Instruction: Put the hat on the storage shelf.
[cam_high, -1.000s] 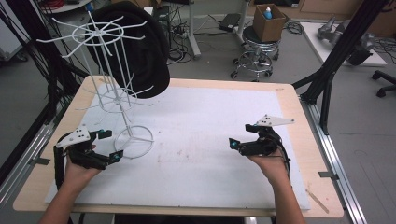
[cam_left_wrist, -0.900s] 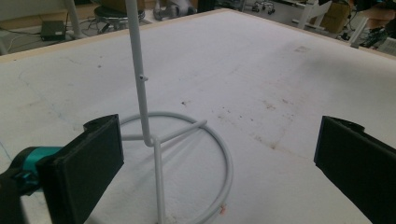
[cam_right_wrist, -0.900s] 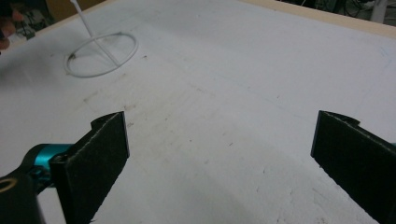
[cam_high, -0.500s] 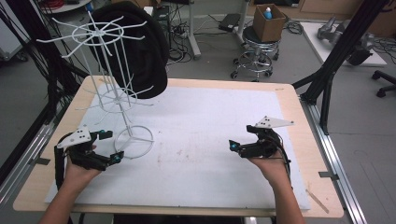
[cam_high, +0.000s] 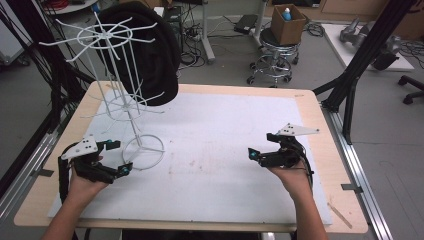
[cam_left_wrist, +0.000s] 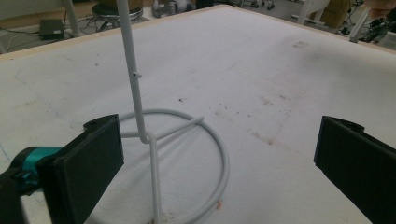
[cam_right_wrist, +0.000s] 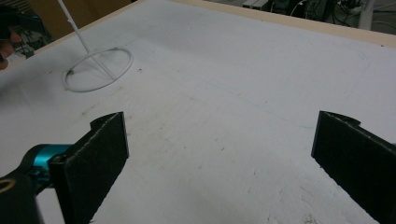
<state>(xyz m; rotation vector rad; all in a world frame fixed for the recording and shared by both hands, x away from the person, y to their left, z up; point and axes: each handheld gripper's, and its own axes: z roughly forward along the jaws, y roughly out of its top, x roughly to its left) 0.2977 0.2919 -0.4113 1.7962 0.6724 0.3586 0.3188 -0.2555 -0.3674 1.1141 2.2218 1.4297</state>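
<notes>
A: Wire rack, high view: a white stand whose ring base sits on the table's white mat at the left. The left gripper rests just beside that ring, jaws spread wide, holding nothing. The right gripper, well apart at the right, is likewise wide open and empty.

B: Any change over the last second?

A: Almost none; both hands lie about where they were. By judgement, the reach for the rack has not begun.

B: Left gripper view?

A: The left gripper shows two black pads far apart, with the ring base and the rack's upright pole between them and beyond, untouched. The pole is cut off at the top edge.

B: Right gripper view?

A: The right gripper has its jaws wide over bare mat; the ring base lies far off at upper left.

B: Hard to read?

A: In the high view a dark cloth hangs behind the upper spokes; which hook carries it cannot be told.
</notes>
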